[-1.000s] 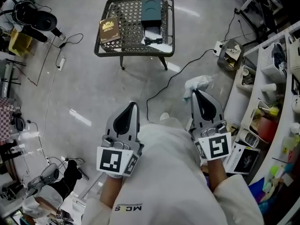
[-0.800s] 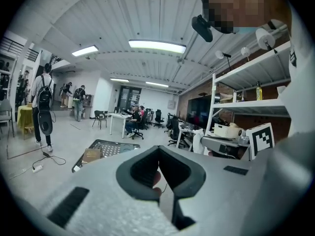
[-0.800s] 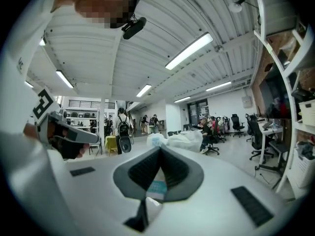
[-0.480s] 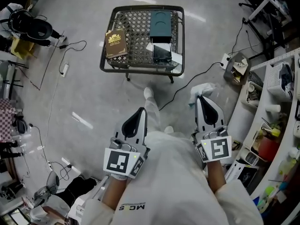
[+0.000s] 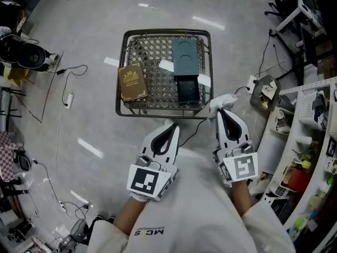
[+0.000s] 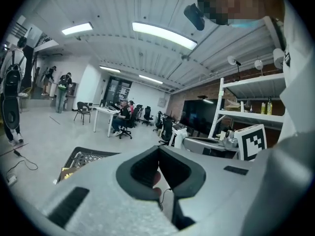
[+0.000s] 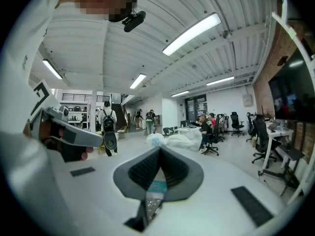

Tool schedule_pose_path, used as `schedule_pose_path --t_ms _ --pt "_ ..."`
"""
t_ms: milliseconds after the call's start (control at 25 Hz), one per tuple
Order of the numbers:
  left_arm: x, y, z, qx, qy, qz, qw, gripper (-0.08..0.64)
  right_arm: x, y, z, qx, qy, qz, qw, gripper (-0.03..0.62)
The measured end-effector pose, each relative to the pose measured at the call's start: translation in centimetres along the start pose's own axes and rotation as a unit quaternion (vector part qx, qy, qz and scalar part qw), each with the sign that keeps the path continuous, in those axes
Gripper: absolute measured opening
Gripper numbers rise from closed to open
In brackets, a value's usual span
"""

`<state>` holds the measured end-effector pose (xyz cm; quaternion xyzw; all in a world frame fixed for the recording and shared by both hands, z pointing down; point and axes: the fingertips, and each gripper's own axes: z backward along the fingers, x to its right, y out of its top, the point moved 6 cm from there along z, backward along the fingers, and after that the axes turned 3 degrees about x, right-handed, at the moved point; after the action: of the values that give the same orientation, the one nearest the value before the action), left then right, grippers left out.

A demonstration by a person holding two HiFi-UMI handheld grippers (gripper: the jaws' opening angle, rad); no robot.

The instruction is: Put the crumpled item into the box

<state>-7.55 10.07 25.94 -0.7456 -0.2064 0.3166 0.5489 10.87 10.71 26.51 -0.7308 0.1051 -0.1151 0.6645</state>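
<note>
A teal box [image 5: 186, 57] lies on a low wire-mesh table [image 5: 121, 67], with an open dark compartment [image 5: 188, 90] at its near end. My right gripper [image 5: 220, 110] is shut on a crumpled white item [image 5: 224, 99], which pokes out past the jaw tips just off the table's near right corner. In the right gripper view the white item [image 7: 184, 140] bulges beyond the closed jaws of that gripper [image 7: 158, 152]. My left gripper [image 5: 171, 125] is shut with nothing in it, just short of the table's near edge; in the left gripper view its jaws [image 6: 158, 149] meet.
A brown book [image 5: 132, 81] lies on the table's left part. Black cables [image 5: 63, 96] trail over the grey floor. A small carton of odds and ends [image 5: 262, 91] and a white shelf unit [image 5: 310, 115] stand to the right.
The table has drawn closer and lower in the head view as the person walked toward it. Both grippers now reach its near edge; the right one still holds the crumpled item.
</note>
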Motion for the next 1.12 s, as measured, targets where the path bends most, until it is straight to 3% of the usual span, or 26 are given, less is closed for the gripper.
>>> schedule_pose_path --t_ms 200,440,600,840,1120 --pt "-4.8 2.3 -3.6 -0.002 -0.006 -0.001 1.0000 0.019 1.7 1.2 -5.1 0.001 -0.021 0.010 1.000 0.017" --pt "-7.4 3.4 -5.6 -0.003 0.021 0.013 0.9997 0.019 2.7 0.9 -8.1 -0.018 -0.004 0.015 1.000 0.017" --pt "-8.0 3.5 -5.7 0.000 0.048 0.018 0.9987 0.020 2.7 0.6 -9.2 -0.029 0.027 0.011 0.999 0.017" --pt "-8.1 3.6 -6.5 0.002 0.058 0.012 0.9982 0.019 3.0 0.1 -10.4 -0.033 0.048 0.009 0.998 0.017" --pt "-8.3 2.5 -7.6 -0.013 0.069 0.008 0.9975 0.020 3.9 -2.1 -11.2 -0.056 0.054 0.001 0.997 0.017"
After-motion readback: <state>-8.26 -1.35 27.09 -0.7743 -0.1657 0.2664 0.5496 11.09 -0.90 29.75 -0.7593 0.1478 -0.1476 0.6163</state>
